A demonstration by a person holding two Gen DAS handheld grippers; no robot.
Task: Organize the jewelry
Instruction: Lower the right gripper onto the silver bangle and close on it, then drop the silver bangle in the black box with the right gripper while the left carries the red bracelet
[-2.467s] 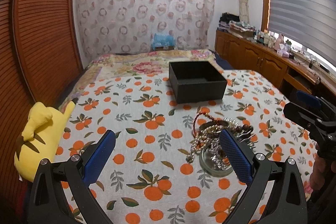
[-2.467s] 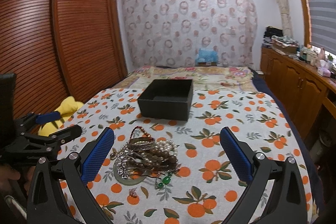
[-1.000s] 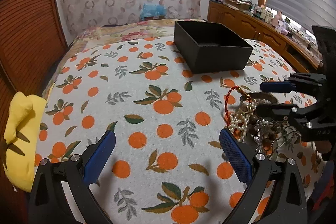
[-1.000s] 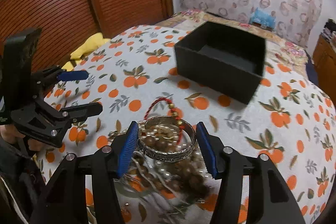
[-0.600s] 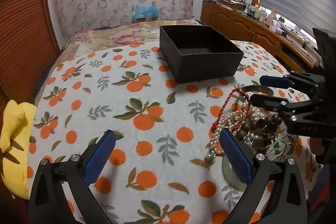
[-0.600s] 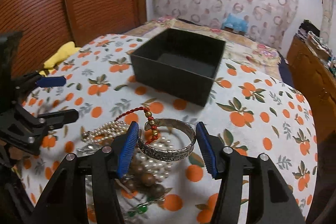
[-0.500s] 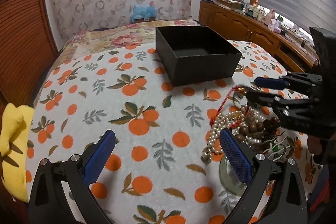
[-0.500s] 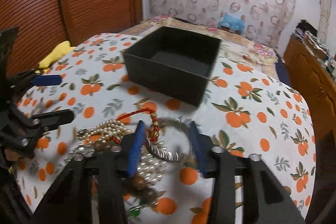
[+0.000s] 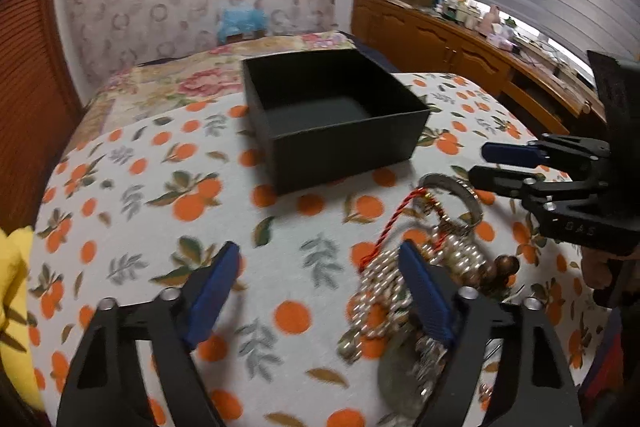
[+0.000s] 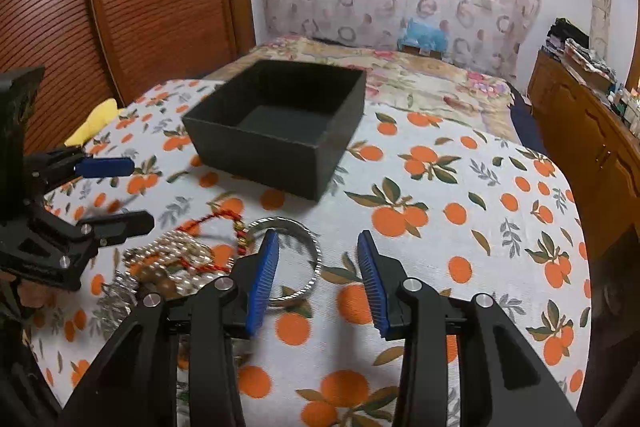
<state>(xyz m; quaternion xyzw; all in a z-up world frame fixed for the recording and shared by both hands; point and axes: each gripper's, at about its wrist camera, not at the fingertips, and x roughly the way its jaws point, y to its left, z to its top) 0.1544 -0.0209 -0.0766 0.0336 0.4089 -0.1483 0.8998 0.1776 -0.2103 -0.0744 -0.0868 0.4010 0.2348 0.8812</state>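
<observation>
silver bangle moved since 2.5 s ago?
Yes. The silver bangle now lies off the jewelry pile, on its side nearer the black box, beside the right tongs.

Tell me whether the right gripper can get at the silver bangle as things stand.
Probably yes. The right gripper is open, the silver bangle lies on the bedspread just left of its gap, partly behind one finger. Nothing covers it, though a red cord lies against it.

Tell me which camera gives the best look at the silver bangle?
The right wrist view: the silver bangle lies close ahead, most of its ring visible beside the right gripper. The left wrist view shows only a blurred arc of it, farther off.
</observation>
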